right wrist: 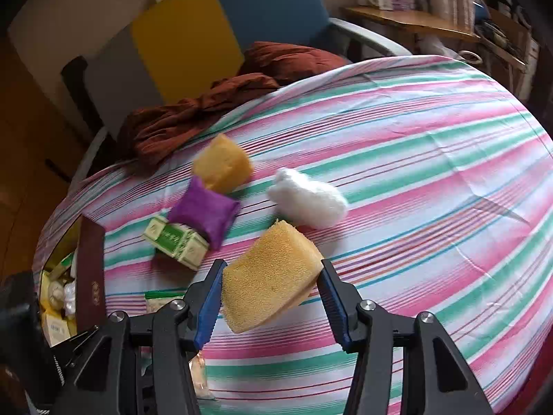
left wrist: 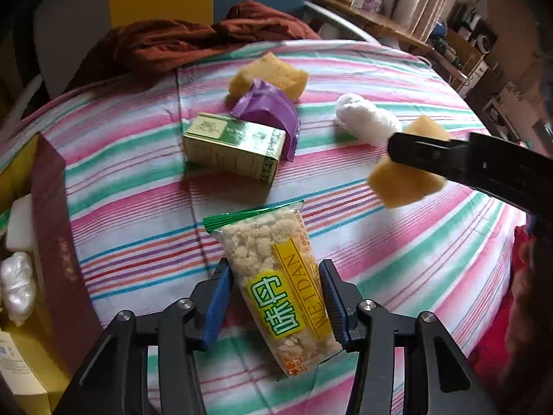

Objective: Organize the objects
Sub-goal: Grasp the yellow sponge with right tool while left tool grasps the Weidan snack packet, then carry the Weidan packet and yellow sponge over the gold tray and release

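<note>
My left gripper [left wrist: 274, 297] is shut on a clear snack packet [left wrist: 276, 276] with a yellow and green label, low over the striped bedcover [left wrist: 432, 242]. My right gripper [right wrist: 269, 290] is shut on a yellow sponge [right wrist: 268, 283] and holds it above the cover; in the left wrist view this sponge [left wrist: 404, 180] hangs from the black right finger [left wrist: 466, 162]. On the cover lie a green carton [left wrist: 233, 147], a purple pouch [left wrist: 268, 110], a second yellow sponge [left wrist: 273, 72] and a white fluffy bundle [left wrist: 363, 117].
An open box with a dark red flap [left wrist: 52, 242] stands at the left edge and holds white and yellow items [left wrist: 17, 283]. A rust-brown cloth [left wrist: 179, 41] lies at the far side. Shelves and clutter [left wrist: 466, 41] are at the back right.
</note>
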A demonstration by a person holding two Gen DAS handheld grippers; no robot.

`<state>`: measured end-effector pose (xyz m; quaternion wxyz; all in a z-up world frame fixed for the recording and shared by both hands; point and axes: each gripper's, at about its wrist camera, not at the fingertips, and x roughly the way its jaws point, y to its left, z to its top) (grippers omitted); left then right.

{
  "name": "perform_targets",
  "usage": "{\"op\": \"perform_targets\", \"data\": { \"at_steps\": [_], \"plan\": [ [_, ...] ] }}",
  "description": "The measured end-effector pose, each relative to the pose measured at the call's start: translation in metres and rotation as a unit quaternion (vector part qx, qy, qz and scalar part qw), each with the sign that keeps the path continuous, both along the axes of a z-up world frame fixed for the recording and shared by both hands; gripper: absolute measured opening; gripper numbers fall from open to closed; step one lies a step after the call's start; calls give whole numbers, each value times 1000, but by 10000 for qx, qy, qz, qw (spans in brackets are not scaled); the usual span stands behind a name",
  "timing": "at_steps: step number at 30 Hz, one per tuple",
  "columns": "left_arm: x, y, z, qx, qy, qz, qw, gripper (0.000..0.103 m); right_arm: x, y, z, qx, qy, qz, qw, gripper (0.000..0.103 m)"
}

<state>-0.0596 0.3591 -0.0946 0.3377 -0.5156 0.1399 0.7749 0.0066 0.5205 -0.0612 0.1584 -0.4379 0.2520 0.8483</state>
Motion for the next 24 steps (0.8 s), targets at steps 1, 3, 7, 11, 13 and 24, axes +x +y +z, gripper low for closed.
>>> {"op": "perform_targets", "data": {
  "at_steps": [1,3,7,11,13,24],
  "plan": [
    [2,3,2,36,85,-12,10000,50,0,-2,1,10,19,41,10000,54],
    [8,-3,9,122,229,-52,9996,50,-1,-6,2,32,59,109,9999,54],
    [12,-19,29,324,622,-94,9975,50,0,-10,5,30,155,176,9997,53],
    [22,-38,45,526,852,-36,9950,50,1,-16,11,39,351,299,9989,53],
    [25,-48,55,614,959,7,9935,50,1,-21,14,49,460,406,9981,53],
    [30,-110,101,1047,1524,395,9820,50,-5,-50,23,80,738,1002,9922,53]
  ]
}}
